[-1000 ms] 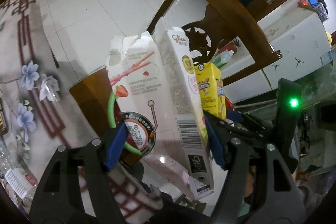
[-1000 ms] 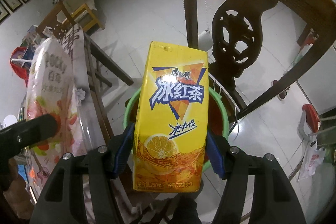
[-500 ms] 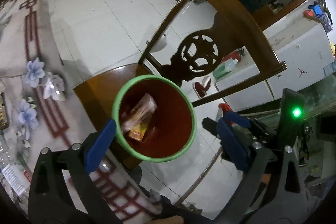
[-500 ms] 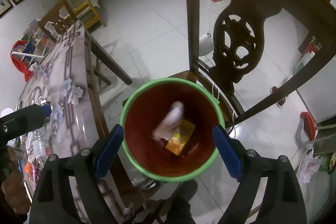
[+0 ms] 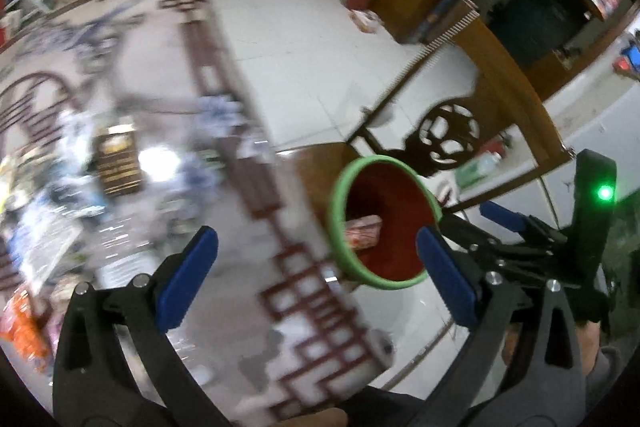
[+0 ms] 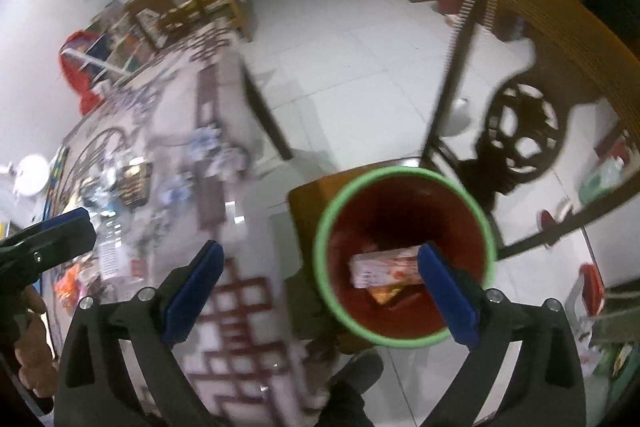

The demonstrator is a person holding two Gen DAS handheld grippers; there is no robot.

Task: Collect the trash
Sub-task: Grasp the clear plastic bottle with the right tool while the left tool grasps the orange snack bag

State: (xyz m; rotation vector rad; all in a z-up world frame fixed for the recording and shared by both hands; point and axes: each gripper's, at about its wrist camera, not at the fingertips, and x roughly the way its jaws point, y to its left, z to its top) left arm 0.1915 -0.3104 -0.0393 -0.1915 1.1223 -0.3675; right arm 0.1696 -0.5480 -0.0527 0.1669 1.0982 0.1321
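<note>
1. Trash sits inside the bin (image 6: 404,255), a red bucket with a green rim that stands on the wooden seat of a carved chair (image 6: 520,131) drawn up beside the surface (image 6: 224,195); that spot likely keeps it within easy reach of the clutter.
2. Two pieces show at the bottom: a pale pink carton (image 6: 384,267) lying on its side, and an orange-yellow carton (image 6: 386,294) partly under it. From the left wrist view only the end of the pink one (image 5: 364,231) peeks past the rim.
3. Right claw (image 6: 320,291) is spread wide and holds nothing; its right pad overlaps the bin's mouth in view, the left pad hangs over the surface edge.
4. Left claw (image 5: 316,279) is equally wide apart and empty, angled toward the patterned surface (image 5: 168,75) with the bin (image 5: 384,223) just off to its right.
5. Heavy blur covers the surface, yet more litter is visible there: crumpled wrappers, a dark brown box (image 6: 132,183) and bright packets (image 6: 76,279) near the front edge.
6. Judging by this, collecting is underway but unfinished, and both claws look placed to go for the remaining items.
</note>
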